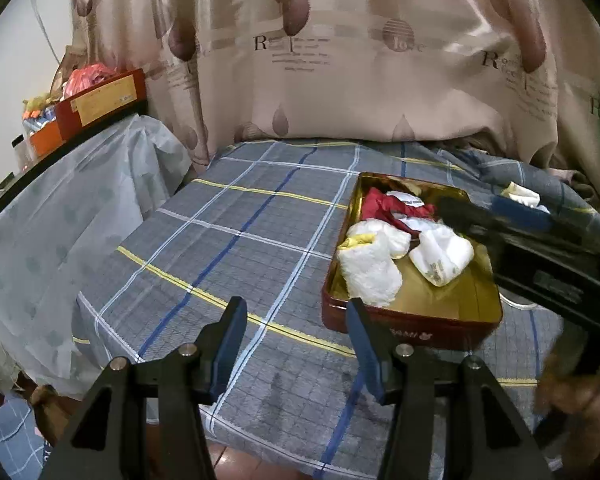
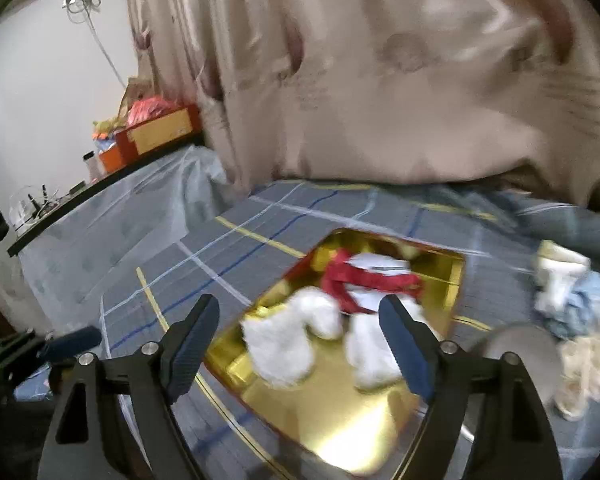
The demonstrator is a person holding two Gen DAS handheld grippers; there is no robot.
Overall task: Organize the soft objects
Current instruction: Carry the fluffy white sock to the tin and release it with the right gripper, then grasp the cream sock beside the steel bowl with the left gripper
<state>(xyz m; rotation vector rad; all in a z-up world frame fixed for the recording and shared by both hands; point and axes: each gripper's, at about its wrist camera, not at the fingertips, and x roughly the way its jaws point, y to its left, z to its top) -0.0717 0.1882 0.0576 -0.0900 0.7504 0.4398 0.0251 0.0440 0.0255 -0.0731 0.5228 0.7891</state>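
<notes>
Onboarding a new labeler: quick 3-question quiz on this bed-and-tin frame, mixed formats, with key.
1. True or false: the gold tin on the checked bedsheet already holds white soft items and a red cloth.
2. Is anything between the fingers of the right gripper? A) a white item B) the red cloth C) nothing
3. Fill in: more soft items lie outside the tin, to its ____ in the right wrist view.

Key: 1 true; 2 C; 3 right
</notes>
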